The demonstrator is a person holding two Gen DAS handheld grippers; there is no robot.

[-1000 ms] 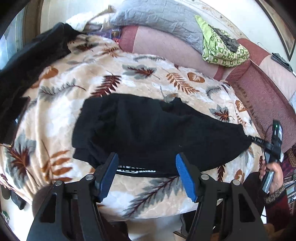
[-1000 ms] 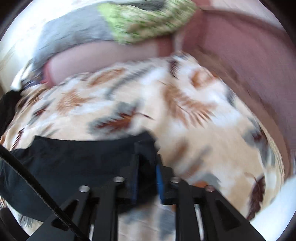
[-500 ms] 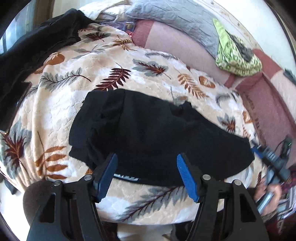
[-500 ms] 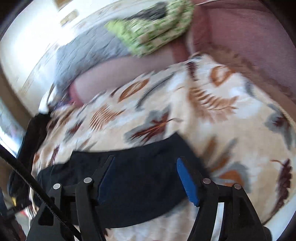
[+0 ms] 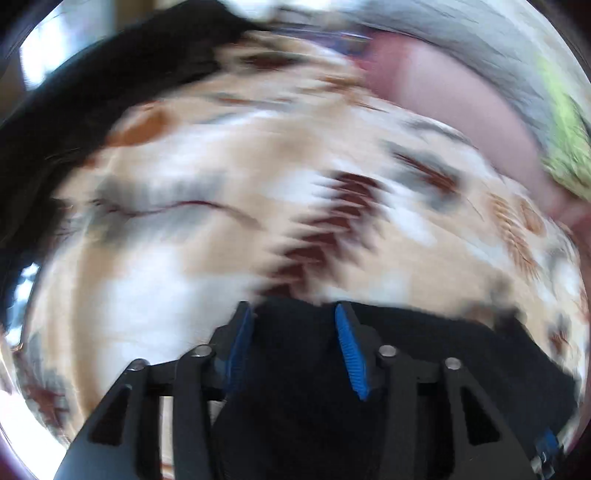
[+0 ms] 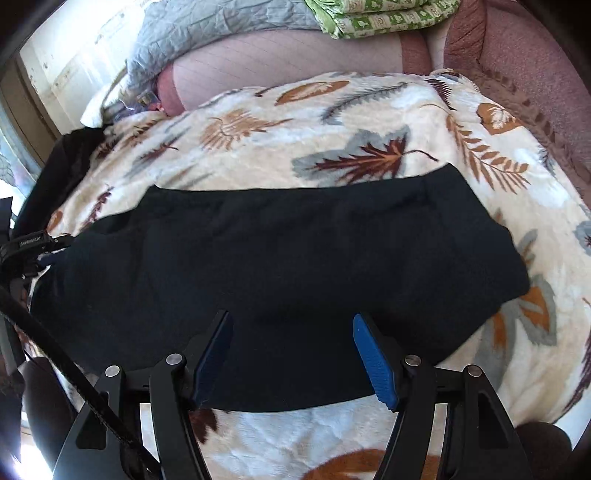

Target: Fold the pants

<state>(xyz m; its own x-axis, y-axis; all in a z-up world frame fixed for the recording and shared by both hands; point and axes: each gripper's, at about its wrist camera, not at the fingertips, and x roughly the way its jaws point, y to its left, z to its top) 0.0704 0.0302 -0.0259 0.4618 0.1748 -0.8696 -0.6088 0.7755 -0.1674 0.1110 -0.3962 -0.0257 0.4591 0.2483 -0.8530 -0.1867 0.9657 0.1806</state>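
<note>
The black pants (image 6: 295,258) lie folded in a wide band across the leaf-print blanket (image 6: 332,122). My right gripper (image 6: 291,325) is open and empty, its blue pads over the pants' near edge. In the blurred left wrist view my left gripper (image 5: 293,314) is partly closed, with black pants fabric (image 5: 295,369) bunched between its fingers at the pants' left end. That gripper also shows in the right wrist view (image 6: 33,247) at the far left, at the pants' end.
A pink sofa back (image 6: 277,62) runs behind the blanket, with a grey quilt (image 6: 207,33) and a green folded cloth (image 6: 384,14) on it. A black garment (image 6: 62,166) lies at the blanket's left side.
My right gripper opened, let go of the pants' right end and drew back over their middle. My left gripper moved fast to the pants' left end and its jaws narrowed around the fabric.
</note>
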